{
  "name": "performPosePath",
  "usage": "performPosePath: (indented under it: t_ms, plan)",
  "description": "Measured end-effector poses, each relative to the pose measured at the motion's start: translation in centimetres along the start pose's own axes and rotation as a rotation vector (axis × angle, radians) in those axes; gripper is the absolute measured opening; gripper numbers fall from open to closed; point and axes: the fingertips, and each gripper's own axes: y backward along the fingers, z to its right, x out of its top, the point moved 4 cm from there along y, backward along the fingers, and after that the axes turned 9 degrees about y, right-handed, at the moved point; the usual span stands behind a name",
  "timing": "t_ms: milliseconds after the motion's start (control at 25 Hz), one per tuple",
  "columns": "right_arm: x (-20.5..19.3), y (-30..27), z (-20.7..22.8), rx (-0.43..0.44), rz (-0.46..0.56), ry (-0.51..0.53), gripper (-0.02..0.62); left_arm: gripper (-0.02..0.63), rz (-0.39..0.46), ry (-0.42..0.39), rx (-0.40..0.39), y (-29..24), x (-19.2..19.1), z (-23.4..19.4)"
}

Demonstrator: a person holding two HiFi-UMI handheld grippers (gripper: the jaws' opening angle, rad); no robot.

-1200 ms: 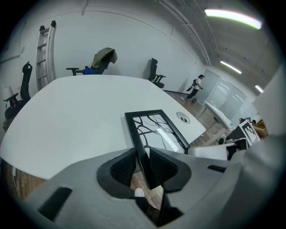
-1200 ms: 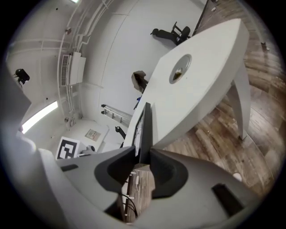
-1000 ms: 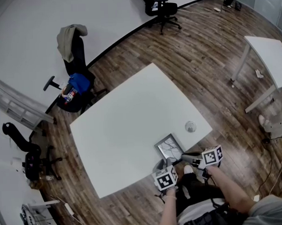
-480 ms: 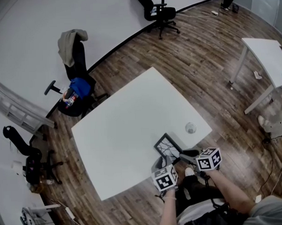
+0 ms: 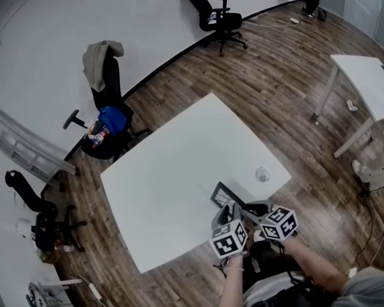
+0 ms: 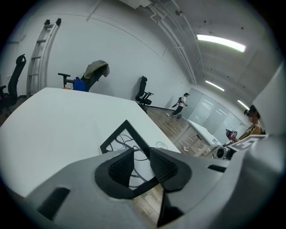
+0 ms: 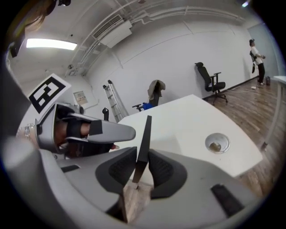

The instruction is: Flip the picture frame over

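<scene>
The black picture frame (image 5: pixel 223 193) with a branch drawing stands tilted up near the front edge of the white table (image 5: pixel 173 163). Its near edge is lifted and its far edge is low by the tabletop. My right gripper (image 5: pixel 248 211) has the frame's edge (image 7: pixel 144 134) upright between its pads, and its jaws (image 7: pixel 142 167) are closing on it. Just left of it, my left gripper (image 5: pixel 232 212) is open. In the left gripper view the frame's face (image 6: pixel 127 139) shows through the gap between its jaws (image 6: pixel 142 162), with the near edge crossing their base.
A round cable grommet (image 5: pixel 262 174) is set in the table, right of the frame. Office chairs (image 5: pixel 108 102) and a ladder (image 5: pixel 28 146) stand at the far left. Another white table (image 5: pixel 365 74) is on the right. The table's front edge lies close under both grippers.
The frame lay flat on the table; its near edge has now risen and it stands tilted. Both grippers moved up and closer together, and the right one rolled.
</scene>
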Motion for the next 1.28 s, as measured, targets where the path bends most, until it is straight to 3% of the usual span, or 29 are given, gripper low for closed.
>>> performPosePath:
  t_ms: [320, 480, 800, 1040, 1280]
  plan:
    - [1.3, -0.5, -2.7, -0.106, -0.014, 0.235, 0.081, 0.101, 0.021, 0.057, -0.011, 0.7, 0.7, -0.4]
    - [1.6, -0.6, -4.0, -0.154, -0.012, 0.355, 0.077, 0.126, 0.016, 0.149, -0.056, 1.2, 1.1, -0.7]
    - [1.4, -1.9, -6.3, -0.15, -0.019, 0.461, 0.072, 0.144, 0.01, 0.174, -0.026, 1.8, 1.3, -2.8]
    - [0.9, -2.4, -7.4, -0.185, -0.035, 0.617, 0.072, 0.144, -0.008, 0.198, -0.012, 2.1, 1.2, -3.5]
    - [-0.4, -3.0, -8.6, -0.176, -0.056, 0.76, 0.075, 0.143, -0.035, 0.313, -0.035, 2.7, 0.5, -5.2]
